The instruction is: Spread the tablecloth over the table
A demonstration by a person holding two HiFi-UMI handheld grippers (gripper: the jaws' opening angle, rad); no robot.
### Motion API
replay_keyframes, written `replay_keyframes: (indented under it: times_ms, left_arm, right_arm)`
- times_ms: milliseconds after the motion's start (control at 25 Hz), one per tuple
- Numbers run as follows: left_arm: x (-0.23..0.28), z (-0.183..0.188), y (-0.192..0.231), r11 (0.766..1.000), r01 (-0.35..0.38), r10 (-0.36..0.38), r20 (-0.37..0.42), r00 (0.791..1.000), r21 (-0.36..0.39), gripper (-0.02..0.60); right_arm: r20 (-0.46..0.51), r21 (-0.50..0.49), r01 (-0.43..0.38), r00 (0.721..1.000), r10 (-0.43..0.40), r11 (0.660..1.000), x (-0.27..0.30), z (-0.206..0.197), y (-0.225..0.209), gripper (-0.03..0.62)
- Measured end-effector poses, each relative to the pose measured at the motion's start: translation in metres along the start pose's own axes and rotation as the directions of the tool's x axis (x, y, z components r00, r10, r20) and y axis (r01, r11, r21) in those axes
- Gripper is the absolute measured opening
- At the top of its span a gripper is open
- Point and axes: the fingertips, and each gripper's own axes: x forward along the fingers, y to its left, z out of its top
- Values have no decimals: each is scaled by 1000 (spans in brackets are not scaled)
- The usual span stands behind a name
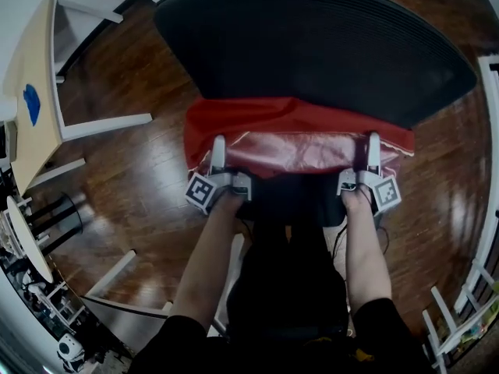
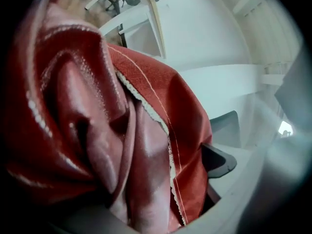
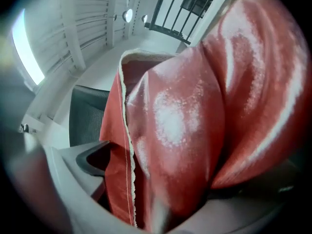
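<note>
Draping the dark table's (image 1: pixel 312 45) lower edge mid-frame, red tablecloth (image 1: pixel 296 142), left gripper (image 1: pixel 219 146) and right gripper (image 1: pixel 373 143) jaws spread wide, cloth loose between them

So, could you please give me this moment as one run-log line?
tablecloth: bunched at near edge of table | left gripper: open, tablecloth between jaws | right gripper: open, tablecloth between jaws

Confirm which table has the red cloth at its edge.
The dark round table straight ahead; the pale wooden table at left carries only a blue item.
</note>
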Motion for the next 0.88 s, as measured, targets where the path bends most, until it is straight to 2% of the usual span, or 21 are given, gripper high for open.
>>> replay_keyframes:
  times_ms: [160,320,360,480,560,680,720,760,800,880]
  left_arm:
    - [17,7,15,995,-100,99,31,995,23,614]
    - [26,9,33,976,-211,207,77,975,51,612]
    - [28,10,38,969,-241,236,92,967,48,603]
    - [30,15,45,956,-286,273,150,950,66,483]
    - [31,15,42,966,-254,243,152,958,56,409]
    - [31,10,31,990,-143,143,108,984,-8,212]
    - [29,7,25,994,-104,106,90,990,-28,151]
    - [26,3,20,997,-66,70,71,995,-46,94]
    - [22,0,14,998,-28,31,53,998,-60,55]
    - [15,-5,3,994,57,-54,29,998,-98,26]
  right_arm:
    - [14,2,34,999,-34,999,15,2,-9,620]
    - [-12,-8,53,999,-53,999,23,-2,-18,612]
    - [-25,-8,43,999,-43,999,24,-5,-18,559]
    - [-65,-9,31,997,-31,999,22,-15,-18,444]
    - [-90,-13,15,996,-16,1000,18,-20,-19,357]
    - [-122,-4,-31,992,30,1000,15,-27,-13,251]
    - [-132,-5,-29,991,29,1000,12,-28,-14,191]
    - [-140,-9,-17,990,16,1000,8,-28,-18,94]
    - [-148,-11,-4,989,2,1000,4,-28,-21,58]
    - [-161,-4,3,987,-4,1000,-4,-24,-21,43]
